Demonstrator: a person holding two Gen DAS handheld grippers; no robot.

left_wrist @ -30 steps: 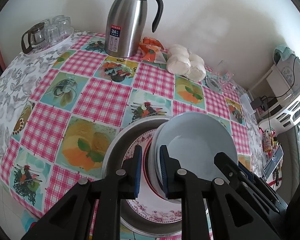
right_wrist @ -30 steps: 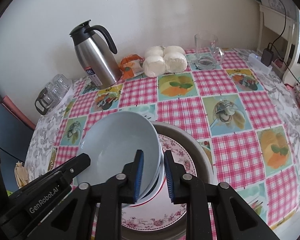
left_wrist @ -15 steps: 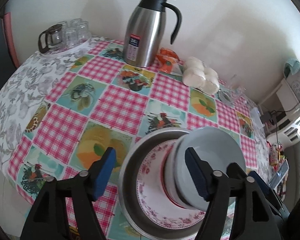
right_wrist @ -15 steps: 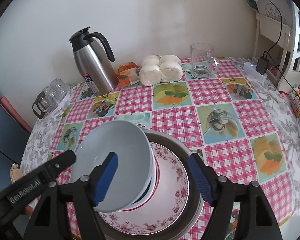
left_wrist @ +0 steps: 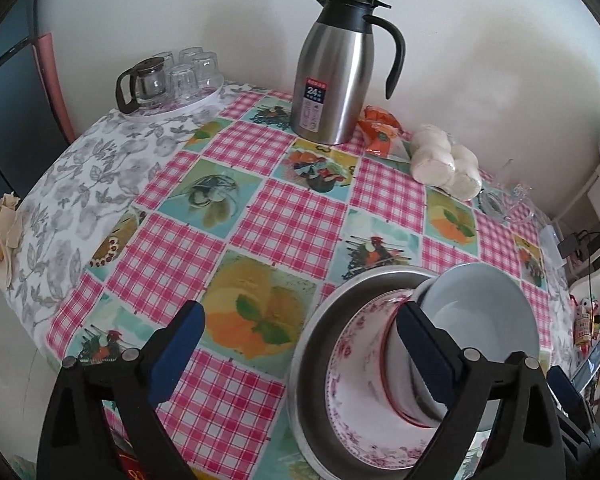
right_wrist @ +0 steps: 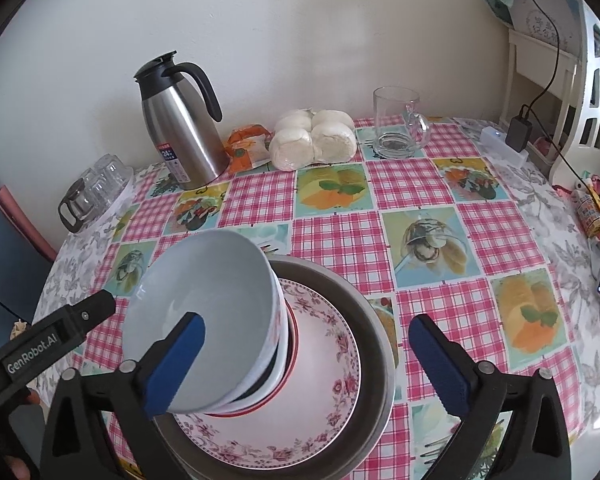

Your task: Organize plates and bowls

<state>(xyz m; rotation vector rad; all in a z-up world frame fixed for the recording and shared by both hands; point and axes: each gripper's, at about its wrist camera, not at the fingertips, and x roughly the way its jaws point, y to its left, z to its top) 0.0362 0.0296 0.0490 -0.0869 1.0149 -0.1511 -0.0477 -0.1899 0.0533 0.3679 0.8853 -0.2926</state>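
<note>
fingers: left gripper (left_wrist: 300,354) and right gripper (right_wrist: 306,360) have just spread wide, gripping nothing | change: pale blue ceramic bowl (right_wrist: 204,320) released | place: on bowl stack, floral plate (right_wrist: 324,392), steel basin (right_wrist: 374,344), checked desk (right_wrist: 420,240) | task: stacking looks finished

glossy ceramic bowl (right_wrist: 204,312) and floral plate (right_wrist: 324,392) in a brushed metal basin (right_wrist: 374,328) on shiny plastic tablecloth (right_wrist: 420,184)

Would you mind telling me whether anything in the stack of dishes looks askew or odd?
Yes. The pale blue bowl on top of the bowl stack leans to one side, rim tilted rather than level. The stack also sits off-centre on the floral plate inside the metal basin. Nothing looks spilled or broken.
</note>
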